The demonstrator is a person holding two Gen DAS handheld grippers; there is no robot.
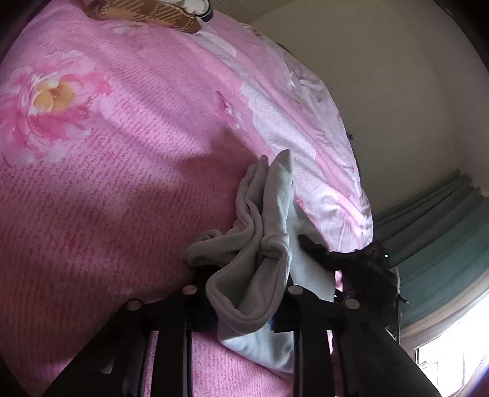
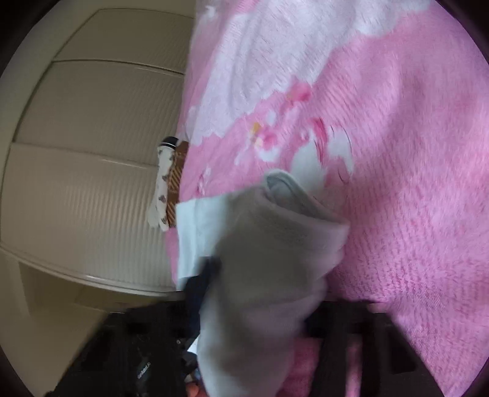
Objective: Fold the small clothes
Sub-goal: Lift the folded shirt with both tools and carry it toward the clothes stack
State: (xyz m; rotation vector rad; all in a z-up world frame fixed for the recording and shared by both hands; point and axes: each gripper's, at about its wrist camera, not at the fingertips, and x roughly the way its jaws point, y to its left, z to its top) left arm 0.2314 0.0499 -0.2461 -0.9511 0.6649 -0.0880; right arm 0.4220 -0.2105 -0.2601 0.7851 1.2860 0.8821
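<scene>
A small grey and pale blue garment (image 1: pixel 262 244) hangs bunched between both grippers above the pink floral bedspread (image 1: pixel 122 152). My left gripper (image 1: pixel 241 308) is shut on its grey folds, and cloth covers the fingertips. In the right wrist view the same garment (image 2: pixel 269 259) drapes over my right gripper (image 2: pixel 259 336), which is shut on it; this view is blurred. The right gripper's dark body (image 1: pixel 363 268) shows at the garment's right edge in the left wrist view.
Folded socks, one brown plaid (image 1: pixel 146 15) and one white patterned (image 2: pixel 162 186), lie at the bed's far edge. A cream wardrobe (image 2: pixel 91 152) stands beside the bed. Teal curtains (image 1: pixel 434 220) and a bright window (image 1: pixel 452 351) are at the right.
</scene>
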